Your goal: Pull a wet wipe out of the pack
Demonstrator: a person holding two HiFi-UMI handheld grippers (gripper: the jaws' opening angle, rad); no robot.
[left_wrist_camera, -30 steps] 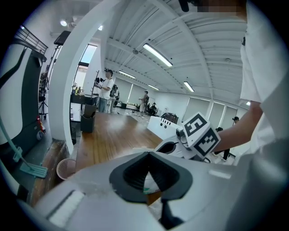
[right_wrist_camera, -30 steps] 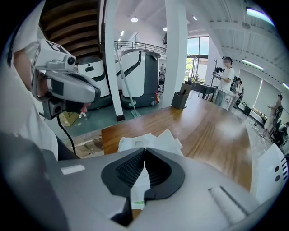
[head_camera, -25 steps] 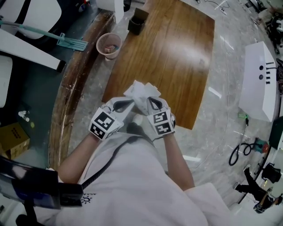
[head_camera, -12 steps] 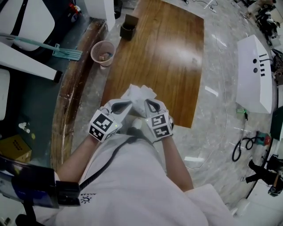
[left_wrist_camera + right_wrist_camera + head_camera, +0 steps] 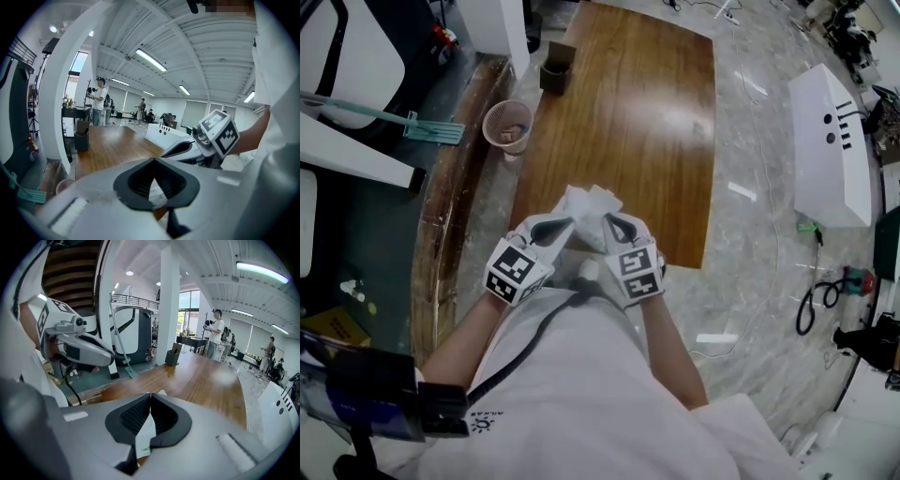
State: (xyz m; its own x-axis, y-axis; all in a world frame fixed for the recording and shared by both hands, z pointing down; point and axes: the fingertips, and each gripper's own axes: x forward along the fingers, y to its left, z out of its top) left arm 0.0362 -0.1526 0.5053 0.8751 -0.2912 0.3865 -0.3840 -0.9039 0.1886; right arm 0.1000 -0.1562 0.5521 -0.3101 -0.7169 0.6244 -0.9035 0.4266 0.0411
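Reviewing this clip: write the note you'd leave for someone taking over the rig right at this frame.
Left gripper: jaws shut on a thin white sheet, part of the white bundle.
Right gripper: jaws shut on the same bundle; the piece in its jaws carries a small green mark.
Things: the bundle is held between the two grippers, their tips close together, by the near edge of the wooden table. Pack and wipe cannot be told apart in it.
Done: both sides gripped.
Left: probably draw the grippers apart until a wipe comes clear of the pack.
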